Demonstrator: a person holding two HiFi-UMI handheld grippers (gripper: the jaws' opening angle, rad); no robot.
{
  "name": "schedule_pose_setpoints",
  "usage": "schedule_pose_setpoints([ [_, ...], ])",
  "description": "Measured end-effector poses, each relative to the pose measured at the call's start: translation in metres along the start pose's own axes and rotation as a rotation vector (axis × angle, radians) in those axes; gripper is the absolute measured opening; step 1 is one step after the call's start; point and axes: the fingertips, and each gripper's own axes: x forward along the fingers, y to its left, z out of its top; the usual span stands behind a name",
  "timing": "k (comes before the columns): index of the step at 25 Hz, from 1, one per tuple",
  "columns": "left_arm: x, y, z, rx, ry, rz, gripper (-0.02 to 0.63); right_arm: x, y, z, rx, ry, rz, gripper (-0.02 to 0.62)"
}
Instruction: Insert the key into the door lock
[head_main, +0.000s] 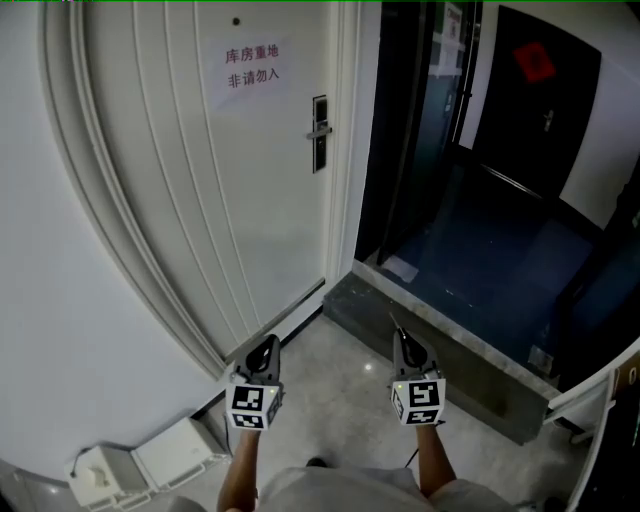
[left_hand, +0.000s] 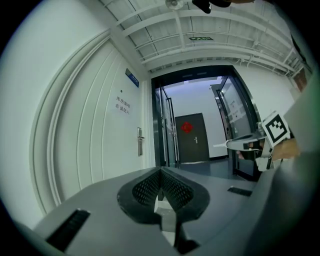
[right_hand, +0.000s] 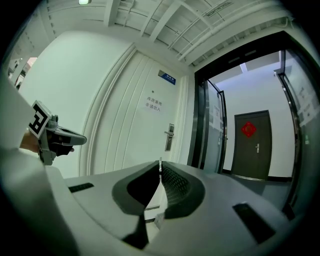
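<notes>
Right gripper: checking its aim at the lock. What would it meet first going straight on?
Probably the white door, just left of its lock plate; depth is unclear. Its key would touch first.

A white wall (head_main: 40, 300) meets pale stone floor (head_main: 340, 390) beside a dark glazed corridor (head_main: 480, 250).

Of the key (right_hand: 160, 163) only a thin sliver shows, at the pressed-together tips of the right tool (right_hand: 160, 170); the rest is hidden between them. Toward 12 o'clock, the door lock (head_main: 319, 133) is too small to show its keyhole. The forearms (head_main: 245, 465) are cut off at 6 o'clock.
</notes>
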Motion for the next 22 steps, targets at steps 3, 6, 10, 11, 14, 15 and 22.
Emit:
schedule_pose_setpoints([
  [3,0.029,0.016,0.001,0.004,0.001,-0.018,0.017,0.028,-0.001,-0.005,0.008,0.014,-0.010,0.029],
  [6,0.052,0.026,-0.002,0.000,0.009,-0.033,0.017,0.050,-0.005,-0.011,0.015,0.029,-0.018,0.029],
  [10,0.085,0.037,-0.011,-0.012,0.017,-0.044,0.017,0.080,-0.014,-0.019,0.012,0.041,-0.022,0.029],
  [11,0.093,0.039,-0.012,-0.010,0.012,-0.044,0.017,0.088,-0.017,-0.022,0.013,0.043,-0.022,0.029],
  [14,0.123,0.045,-0.013,-0.003,0.013,-0.044,0.017,0.116,-0.029,-0.029,0.019,0.046,-0.017,0.029],
  [15,0.134,0.048,-0.012,0.002,0.008,-0.043,0.017,0.128,-0.032,-0.030,0.019,0.044,-0.012,0.029],
  [22,0.243,0.077,0.001,0.029,-0.003,-0.010,0.017,0.236,-0.076,-0.036,0.022,0.017,0.026,0.029],
])
